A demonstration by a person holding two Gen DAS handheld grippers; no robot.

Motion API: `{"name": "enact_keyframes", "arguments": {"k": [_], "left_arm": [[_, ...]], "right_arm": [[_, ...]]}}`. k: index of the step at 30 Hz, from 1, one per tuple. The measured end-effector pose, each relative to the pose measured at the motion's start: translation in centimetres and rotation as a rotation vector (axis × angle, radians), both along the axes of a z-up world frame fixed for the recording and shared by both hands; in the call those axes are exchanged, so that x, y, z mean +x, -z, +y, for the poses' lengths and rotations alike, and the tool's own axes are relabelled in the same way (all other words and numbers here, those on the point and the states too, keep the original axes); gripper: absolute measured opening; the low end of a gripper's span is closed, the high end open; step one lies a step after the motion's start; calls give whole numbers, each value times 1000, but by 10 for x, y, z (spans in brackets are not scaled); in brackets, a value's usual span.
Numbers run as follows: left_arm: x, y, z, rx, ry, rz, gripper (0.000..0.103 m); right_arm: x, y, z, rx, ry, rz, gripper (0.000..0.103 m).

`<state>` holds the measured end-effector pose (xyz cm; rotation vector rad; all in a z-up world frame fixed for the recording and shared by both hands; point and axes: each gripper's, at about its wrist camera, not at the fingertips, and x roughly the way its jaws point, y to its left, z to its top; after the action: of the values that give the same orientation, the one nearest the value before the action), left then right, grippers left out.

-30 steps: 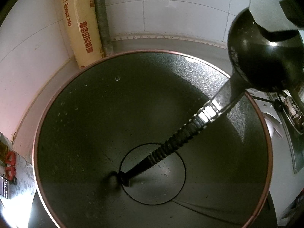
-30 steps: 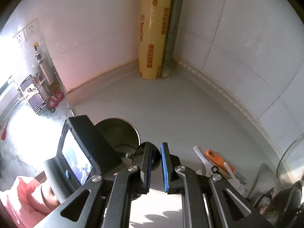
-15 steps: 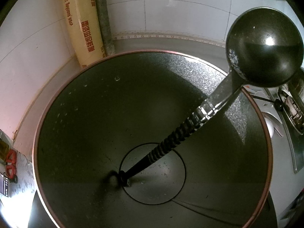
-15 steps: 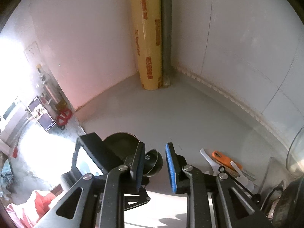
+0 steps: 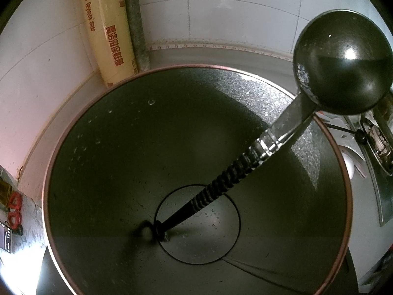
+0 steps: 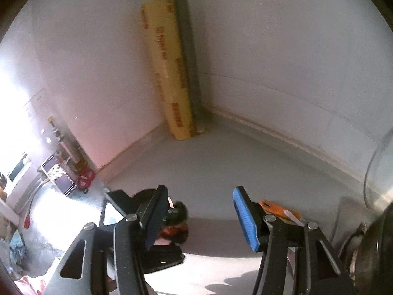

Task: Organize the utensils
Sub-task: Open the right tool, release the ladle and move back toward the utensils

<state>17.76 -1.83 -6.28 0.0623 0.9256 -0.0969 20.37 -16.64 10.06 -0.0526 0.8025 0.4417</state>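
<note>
Right tongs just spread, empty; left tongs unseen, that view shows ladle in pot

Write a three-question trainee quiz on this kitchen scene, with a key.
1. True or false: the ladle lies flat on the counter.
2. What stands in the wall corner? A) cling-wrap roll B) kettle C) cutting board
3. Fill in: the right gripper is ___.

Key
1. False: it leans handle-down inside the dark pot, bowl end above the rim.
2. A
3. Open: its jaws have just been opening, with nothing between them.
</note>
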Motion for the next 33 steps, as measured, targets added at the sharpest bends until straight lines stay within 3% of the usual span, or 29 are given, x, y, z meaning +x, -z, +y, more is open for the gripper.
{"name": "enact_keyframes", "arguments": {"k": [8, 19, 33], "left_arm": [[-4, 1, 2, -9, -13, -11, 90], [-12, 0, 3, -18, -28, -34, 90], [-16, -1, 4, -43, -55, -51, 90]], "right_arm": [[2, 46, -41, 3, 125, 91, 81], [-11, 110, -81, 3, 242, 184, 102], [-26, 146, -112, -18, 346, 162, 103]]}}
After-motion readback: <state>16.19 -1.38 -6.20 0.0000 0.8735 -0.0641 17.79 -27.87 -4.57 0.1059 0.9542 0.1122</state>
